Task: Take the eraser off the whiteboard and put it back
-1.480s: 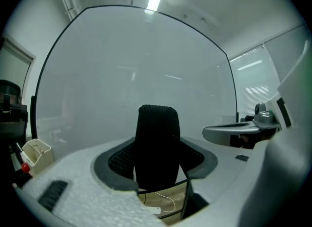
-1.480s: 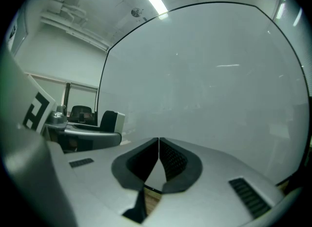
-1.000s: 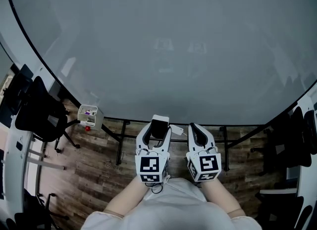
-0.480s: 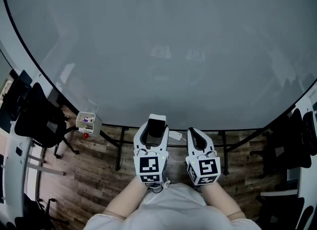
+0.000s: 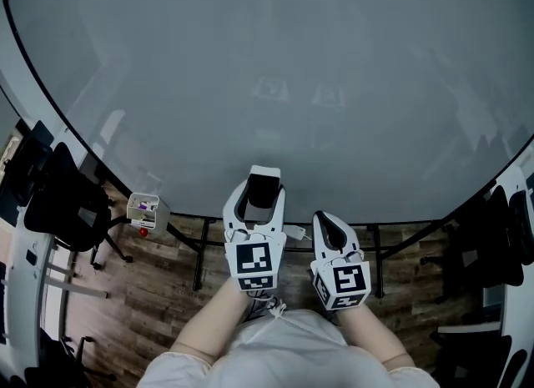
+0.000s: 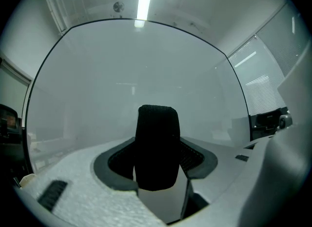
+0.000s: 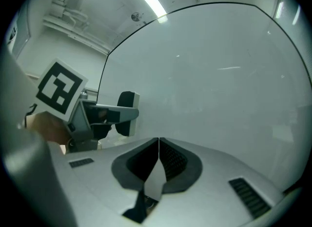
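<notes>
The eraser (image 5: 264, 184), black felt on a white back, sits between the jaws of my left gripper (image 5: 255, 201), which is shut on it. In the left gripper view its black felt (image 6: 157, 148) stands upright and fills the gap between the pads, facing the whiteboard (image 5: 267, 69). I cannot tell whether it touches the board. My right gripper (image 5: 326, 226) hangs just to the right, a little lower, with its jaws shut and nothing in them (image 7: 159, 149). The right gripper view also shows the left gripper (image 7: 105, 116) holding the eraser (image 7: 127, 113).
A small white box (image 5: 143, 208) with markers hangs at the board's lower left. Black chairs stand at the left (image 5: 62, 203) and right (image 5: 501, 228). The board's black stand legs (image 5: 200, 249) rest on the wooden floor below.
My left gripper has risen with the eraser, moving up towards the whiteboard's lower edge. The right gripper has stayed almost where it was.
</notes>
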Available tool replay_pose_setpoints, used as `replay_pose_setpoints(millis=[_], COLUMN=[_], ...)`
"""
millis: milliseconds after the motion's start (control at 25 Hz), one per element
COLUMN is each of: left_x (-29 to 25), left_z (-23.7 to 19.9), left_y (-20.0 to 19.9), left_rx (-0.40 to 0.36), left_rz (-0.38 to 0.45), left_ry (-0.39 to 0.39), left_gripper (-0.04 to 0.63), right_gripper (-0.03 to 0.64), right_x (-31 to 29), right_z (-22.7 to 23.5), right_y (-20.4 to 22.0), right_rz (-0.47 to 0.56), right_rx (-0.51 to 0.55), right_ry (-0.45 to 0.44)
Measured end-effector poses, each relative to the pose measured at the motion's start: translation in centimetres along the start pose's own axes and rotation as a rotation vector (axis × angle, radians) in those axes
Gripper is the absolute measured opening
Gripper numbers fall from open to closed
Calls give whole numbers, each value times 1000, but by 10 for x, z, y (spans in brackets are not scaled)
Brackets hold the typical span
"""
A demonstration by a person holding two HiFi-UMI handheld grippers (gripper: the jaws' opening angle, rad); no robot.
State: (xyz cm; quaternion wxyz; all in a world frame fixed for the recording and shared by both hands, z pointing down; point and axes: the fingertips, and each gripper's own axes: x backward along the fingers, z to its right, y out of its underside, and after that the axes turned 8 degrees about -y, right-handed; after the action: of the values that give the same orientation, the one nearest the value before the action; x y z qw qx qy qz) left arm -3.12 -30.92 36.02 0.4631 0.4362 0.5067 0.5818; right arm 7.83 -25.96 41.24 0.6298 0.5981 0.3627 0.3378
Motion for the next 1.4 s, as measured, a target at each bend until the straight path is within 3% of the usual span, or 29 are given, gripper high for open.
replay_pose_setpoints(millis=[920, 1280, 1400], left_x=[-33, -34, -30], left_z=[-12, -8, -6], left_y=[6, 7, 2], left_rx=[8, -4, 24], left_rz=[-22, -14, -2], left_ry=[-57, -24, -8], left_gripper=[255, 259, 285], right_gripper=[28, 28, 28], right_x=[-9, -12, -13], right_z=[11, 9, 7], right_y=[8, 12, 14], right_rz=[-16, -30, -35], right_rx=[8, -1, -1], right_ry=[1, -5, -10])
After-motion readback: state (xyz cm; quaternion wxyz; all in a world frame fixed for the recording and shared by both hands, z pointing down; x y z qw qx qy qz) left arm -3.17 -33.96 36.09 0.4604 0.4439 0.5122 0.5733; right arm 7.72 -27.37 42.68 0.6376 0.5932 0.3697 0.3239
